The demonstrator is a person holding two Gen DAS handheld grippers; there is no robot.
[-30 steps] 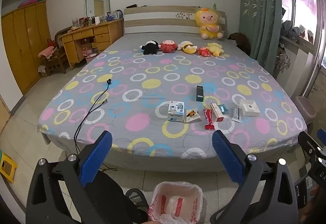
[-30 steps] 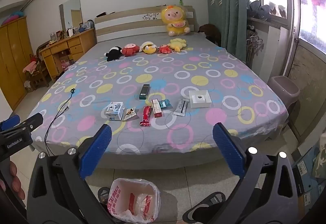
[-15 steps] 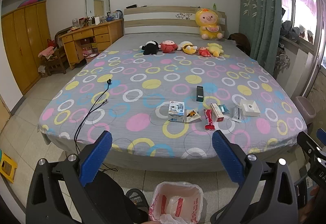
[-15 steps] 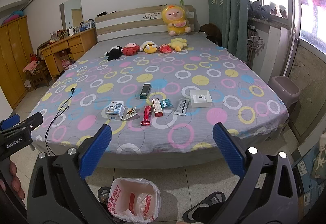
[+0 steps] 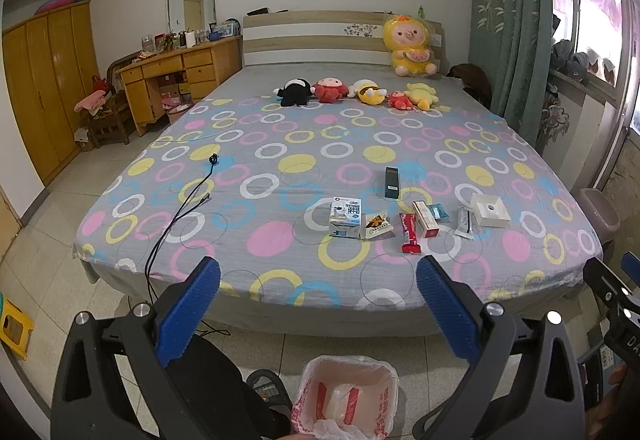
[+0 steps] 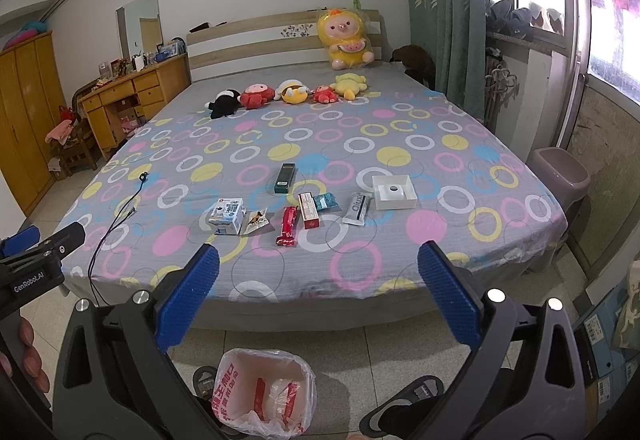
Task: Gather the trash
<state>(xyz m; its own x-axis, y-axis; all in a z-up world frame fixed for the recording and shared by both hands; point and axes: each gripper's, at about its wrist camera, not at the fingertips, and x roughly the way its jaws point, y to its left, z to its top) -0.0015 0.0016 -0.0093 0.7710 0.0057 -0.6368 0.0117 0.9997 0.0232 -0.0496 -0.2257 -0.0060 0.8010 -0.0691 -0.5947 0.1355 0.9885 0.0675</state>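
Observation:
Several pieces of trash lie in a row near the foot of the bed point(image 5: 280, 240): a small milk carton point(image 5: 345, 217), a snack wrapper point(image 5: 375, 225), a red wrapper point(image 5: 409, 233), a red and white box point(image 5: 425, 224), a teal packet point(image 5: 437, 211), a silver sachet point(image 5: 464, 222), a white box point(image 5: 489, 210) and a dark green box point(image 5: 391, 182). The same row shows in the right wrist view, with the carton point(image 6: 227, 217) and the white box point(image 6: 394, 192). A bin lined with a white and red bag point(image 5: 346, 396) point(image 6: 264, 392) stands on the floor below. My left gripper point(image 5: 318, 304) and right gripper point(image 6: 318, 302) are both open and empty, held short of the bed.
Plush toys point(image 5: 356, 92) line the head of the bed. A black cable point(image 5: 180, 208) runs over the bed's left edge. A purple bin point(image 6: 560, 180) stands by the window wall. A wooden desk point(image 5: 176, 80) and wardrobe point(image 5: 44, 88) are at the left. Slippers point(image 6: 404, 404) lie on the tiles.

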